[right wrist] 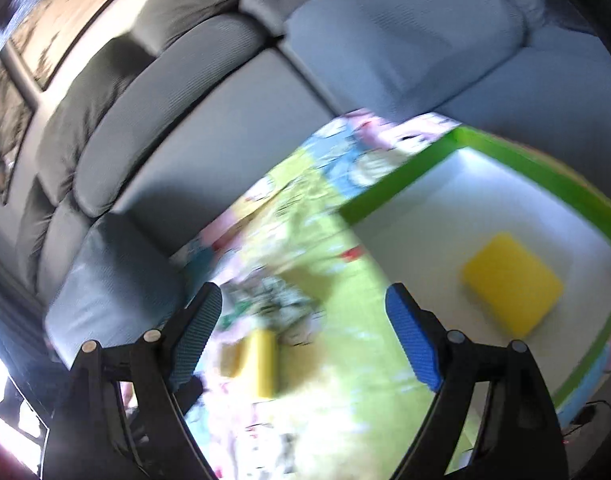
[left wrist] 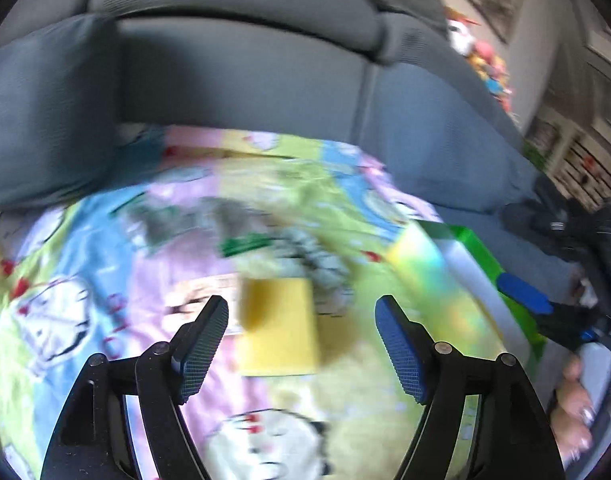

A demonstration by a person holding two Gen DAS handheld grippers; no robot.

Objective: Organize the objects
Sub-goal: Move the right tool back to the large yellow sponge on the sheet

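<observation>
The left gripper hangs over a bright cartoon mat, jaws wide apart and holding nothing. A yellow sponge lies on the mat right between them. The right gripper is also wide apart and bare. At its 2 o'clock, another yellow sponge sits inside a green-edged box.

Both views are smeared by motion blur. The cartoon prints on the play mat cannot be made out. The grey crumpled item beyond the yellow sponge cannot be identified. The green-rimmed box is cut off by the right wrist view's edge.
</observation>
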